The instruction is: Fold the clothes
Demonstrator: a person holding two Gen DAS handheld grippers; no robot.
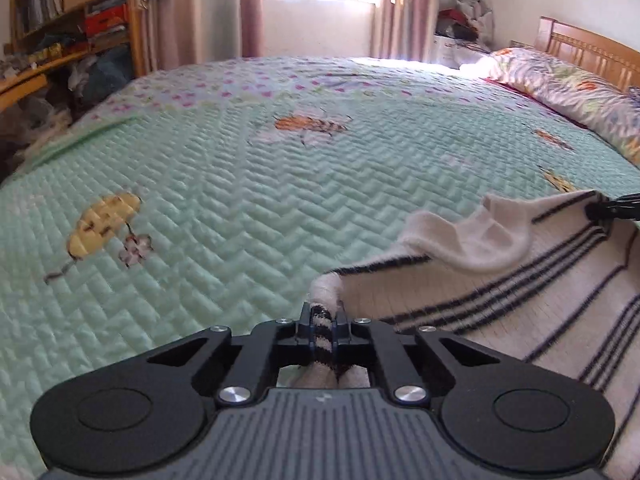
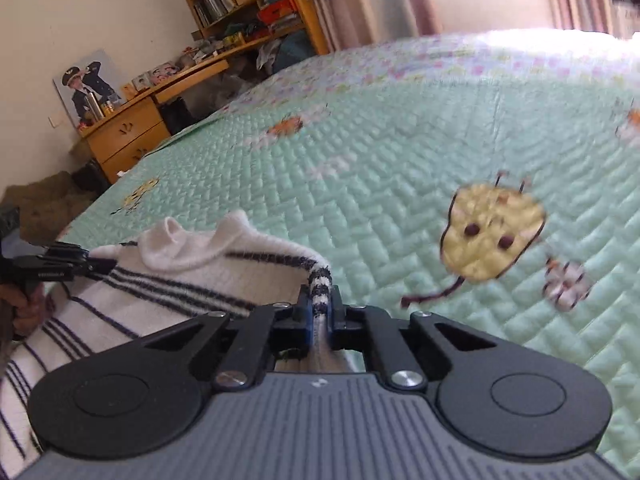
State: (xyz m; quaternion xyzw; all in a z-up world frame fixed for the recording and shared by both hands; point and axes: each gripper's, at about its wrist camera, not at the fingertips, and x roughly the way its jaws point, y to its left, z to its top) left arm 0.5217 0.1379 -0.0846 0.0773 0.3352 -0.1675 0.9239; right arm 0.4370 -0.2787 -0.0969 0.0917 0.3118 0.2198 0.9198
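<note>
The left gripper (image 1: 323,326) and right gripper (image 2: 320,312) are each pinching an edge of the striped sweater (image 1: 500,300), stretched between them, with the open green quilt (image 1: 240,200) lying ahead.

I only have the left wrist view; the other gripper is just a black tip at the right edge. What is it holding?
Observer: The right gripper is shut on a striped edge of the sweater.
Reviewer: What lies ahead of it?
Observer: Bare bedspread, with a yellow bee face patch to the right of its fingers.
Reviewer: Anything of the person?
Observer: A hand shows at the frame's left edge, behind the left gripper.
</note>
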